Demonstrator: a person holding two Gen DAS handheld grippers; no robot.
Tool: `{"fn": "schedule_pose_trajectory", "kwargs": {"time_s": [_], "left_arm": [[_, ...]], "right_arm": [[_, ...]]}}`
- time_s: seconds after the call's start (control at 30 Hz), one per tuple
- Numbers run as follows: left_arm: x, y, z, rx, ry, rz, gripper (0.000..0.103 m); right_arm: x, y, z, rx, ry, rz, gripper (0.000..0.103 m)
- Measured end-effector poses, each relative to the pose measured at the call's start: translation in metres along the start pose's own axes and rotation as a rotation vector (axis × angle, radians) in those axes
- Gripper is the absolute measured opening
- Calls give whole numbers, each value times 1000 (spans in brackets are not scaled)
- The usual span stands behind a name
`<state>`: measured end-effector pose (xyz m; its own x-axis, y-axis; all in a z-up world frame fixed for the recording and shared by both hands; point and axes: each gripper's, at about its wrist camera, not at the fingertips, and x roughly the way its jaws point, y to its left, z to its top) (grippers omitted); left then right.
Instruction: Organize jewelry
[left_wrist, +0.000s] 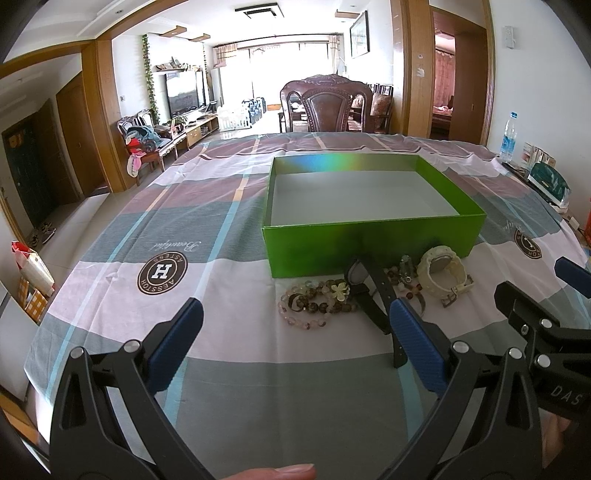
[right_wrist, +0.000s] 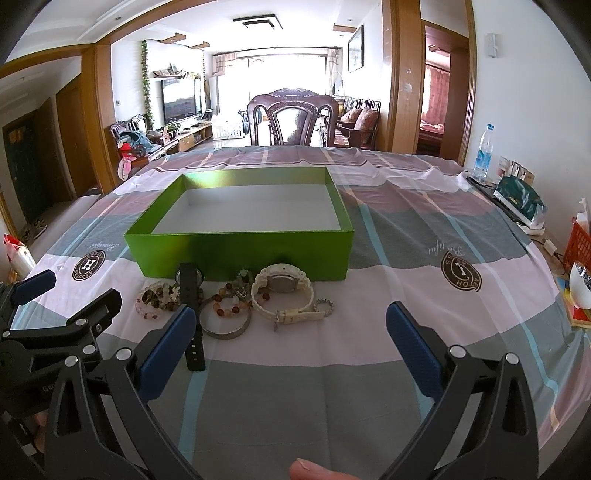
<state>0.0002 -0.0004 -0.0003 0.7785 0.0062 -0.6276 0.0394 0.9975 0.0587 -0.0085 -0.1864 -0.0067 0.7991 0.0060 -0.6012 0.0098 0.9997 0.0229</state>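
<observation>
Table (right_wrist: 406, 258) under plaid cloth. Green box (right_wrist: 240, 247) open, at centre, nothing visible inside. Left tongs (left_wrist: 295, 325) wide, holding nothing, near edge. Right tongs (right_wrist: 291, 328) wide, holding nothing, alongside. Jewelry heap just near of box: cream watch (right_wrist: 282, 291) right, black watch (right_wrist: 190, 295) left, bead bracelets (left_wrist: 314, 299) leftmost, small ring (right_wrist: 324, 306) far right.
</observation>
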Motion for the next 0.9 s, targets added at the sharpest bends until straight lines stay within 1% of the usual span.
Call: {"fn": "schedule_pose_trajectory", "kwargs": {"time_s": [0.9], "left_arm": [[0,0,0,1,0,0,100]], "right_arm": [[1,0,0,-2,0,-1,100]]}}
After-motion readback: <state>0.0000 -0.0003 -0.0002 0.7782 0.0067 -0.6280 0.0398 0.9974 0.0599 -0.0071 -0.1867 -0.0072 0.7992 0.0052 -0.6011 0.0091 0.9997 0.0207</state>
